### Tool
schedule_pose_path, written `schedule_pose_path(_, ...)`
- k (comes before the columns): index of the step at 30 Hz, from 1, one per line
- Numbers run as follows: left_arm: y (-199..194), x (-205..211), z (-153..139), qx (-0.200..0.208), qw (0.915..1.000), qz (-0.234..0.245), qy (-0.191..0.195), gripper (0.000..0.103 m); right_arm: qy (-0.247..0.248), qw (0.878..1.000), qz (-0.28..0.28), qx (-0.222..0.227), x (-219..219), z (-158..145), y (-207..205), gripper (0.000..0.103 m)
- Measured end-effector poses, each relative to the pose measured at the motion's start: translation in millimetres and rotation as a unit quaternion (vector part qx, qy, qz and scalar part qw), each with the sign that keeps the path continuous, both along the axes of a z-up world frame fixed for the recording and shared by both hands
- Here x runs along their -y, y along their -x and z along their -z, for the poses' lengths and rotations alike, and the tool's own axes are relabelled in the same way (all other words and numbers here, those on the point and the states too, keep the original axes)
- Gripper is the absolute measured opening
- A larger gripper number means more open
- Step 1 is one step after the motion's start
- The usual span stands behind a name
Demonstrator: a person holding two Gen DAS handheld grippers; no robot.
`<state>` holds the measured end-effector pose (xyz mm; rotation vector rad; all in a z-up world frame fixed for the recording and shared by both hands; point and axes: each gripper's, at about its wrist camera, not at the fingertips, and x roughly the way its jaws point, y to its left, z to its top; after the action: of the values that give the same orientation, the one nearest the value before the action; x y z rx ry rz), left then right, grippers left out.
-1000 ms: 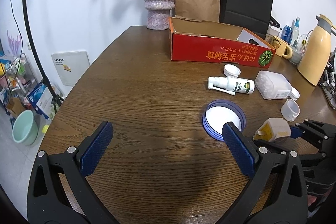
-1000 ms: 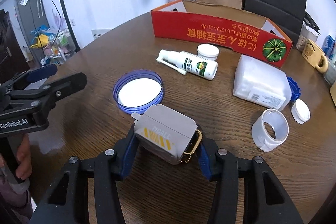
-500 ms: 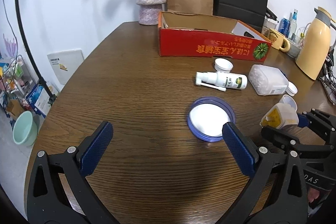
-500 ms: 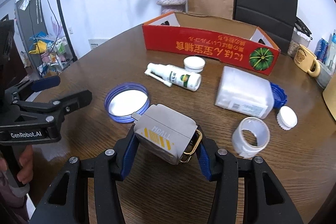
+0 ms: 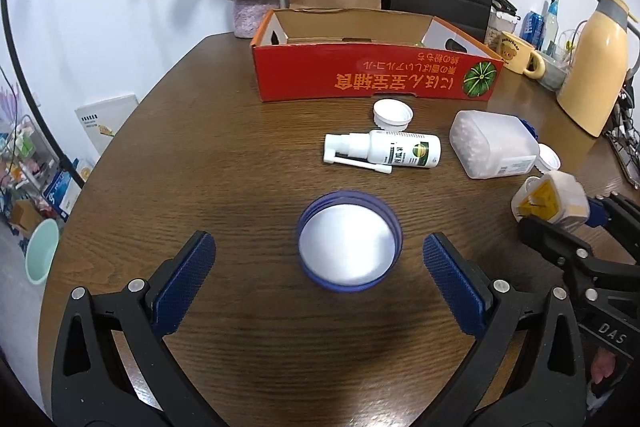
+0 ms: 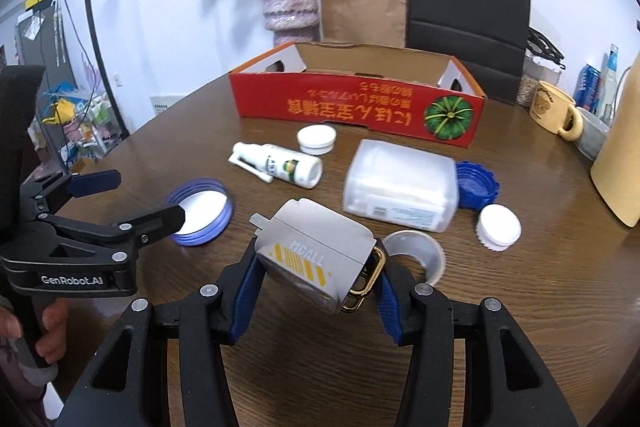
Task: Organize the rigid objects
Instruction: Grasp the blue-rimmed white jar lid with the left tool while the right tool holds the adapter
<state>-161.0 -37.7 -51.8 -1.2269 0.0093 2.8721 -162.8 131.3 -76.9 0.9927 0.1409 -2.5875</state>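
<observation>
The right gripper (image 6: 316,279) is clenched on a small grey case (image 6: 316,259). The case has yellow stripes and a gold clip on one side. It is tilted and held up off the brown table (image 6: 520,327). From the left wrist view the same case (image 5: 554,201) shows at the right edge, pinched between the blue pads of the right gripper.

The left gripper (image 5: 316,279) is released, with its jaws wide apart and nothing between them. It hangs above the table. A round blue lid (image 5: 349,242) lies flat on the table just ahead of it, with its white inside facing up.

Past the lid, a white spray bottle (image 5: 384,151) lies on its side. A small white cap (image 5: 392,114) sits just beyond the bottle, near the red box (image 5: 376,77). The box is open on top and stands at the far side of the table.

To the right of the bottle lies a clear plastic tub (image 6: 400,189) on its side. A blue cap (image 6: 478,185) touches its end, and a white cap (image 6: 498,227) sits just in front of the blue one. A clear ring of tape (image 6: 416,255) lies near the held case, partly hidden behind it.
</observation>
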Motion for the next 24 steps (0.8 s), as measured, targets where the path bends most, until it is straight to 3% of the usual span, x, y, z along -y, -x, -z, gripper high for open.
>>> schedule_pose_path(17,34,-17,27,0.05,0.9982,-0.033,0.01,0.101,0.007,0.999,0.044,0.0,-43,1,18,0.055)
schedule_pose_path(23,31,-19,30,0.049,0.9985,-0.024,0.004,0.075,0.012,0.999,0.042,0.0,-44,2,16,0.056)
schedule_pose_path(24,30,-19,29,0.047,0.9987,-0.019,0.0,0.063,0.013,0.999,0.041,0.002,-44,2,17,0.056)
